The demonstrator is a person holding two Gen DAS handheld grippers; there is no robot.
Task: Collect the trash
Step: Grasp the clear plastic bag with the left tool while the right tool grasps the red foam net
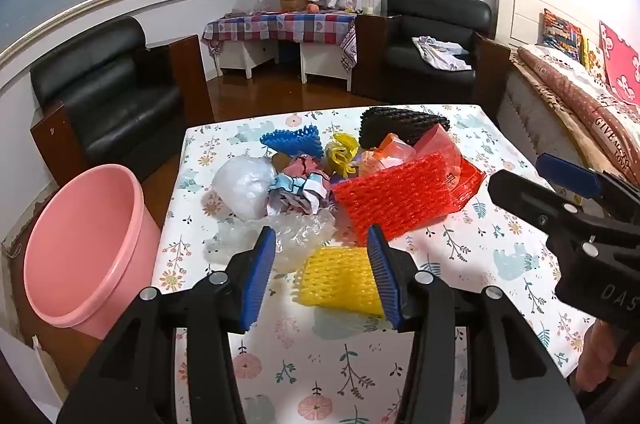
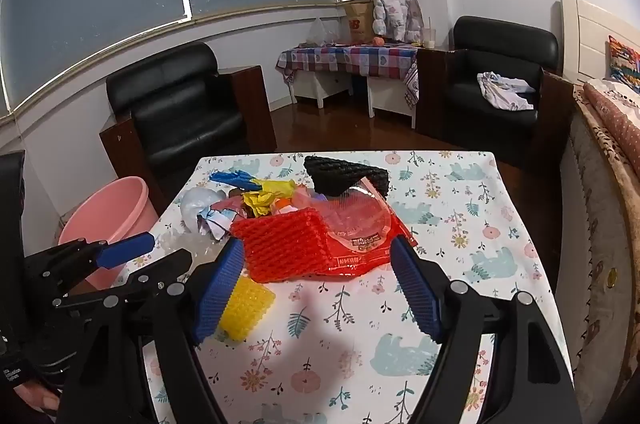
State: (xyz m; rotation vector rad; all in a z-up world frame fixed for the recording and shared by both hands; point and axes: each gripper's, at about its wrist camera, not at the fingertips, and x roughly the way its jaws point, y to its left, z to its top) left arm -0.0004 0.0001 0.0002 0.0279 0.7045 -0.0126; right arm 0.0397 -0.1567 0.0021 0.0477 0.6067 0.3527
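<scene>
A pile of trash lies on the floral table [image 1: 460,264]: a yellow foam net [image 1: 340,284], a red foam net [image 1: 392,200], a red plastic bag [image 1: 460,176], a black foam net [image 1: 400,128], a blue foam net [image 1: 294,140], clear plastic wrap [image 1: 296,236], a white bag [image 1: 242,188] and crumpled paper [image 1: 296,192]. My left gripper [image 1: 322,260] is open just above the yellow net, which lies between its fingers. My right gripper [image 2: 316,276] is open in front of the red net [image 2: 284,244]. The pink bucket [image 1: 84,244] stands left of the table.
Two black armchairs [image 1: 108,92] [image 1: 432,40] stand beyond the table. A small checked-cloth table [image 1: 280,24] is at the back wall. A bed [image 1: 580,96] runs along the right. The wooden floor [image 1: 280,88] lies between.
</scene>
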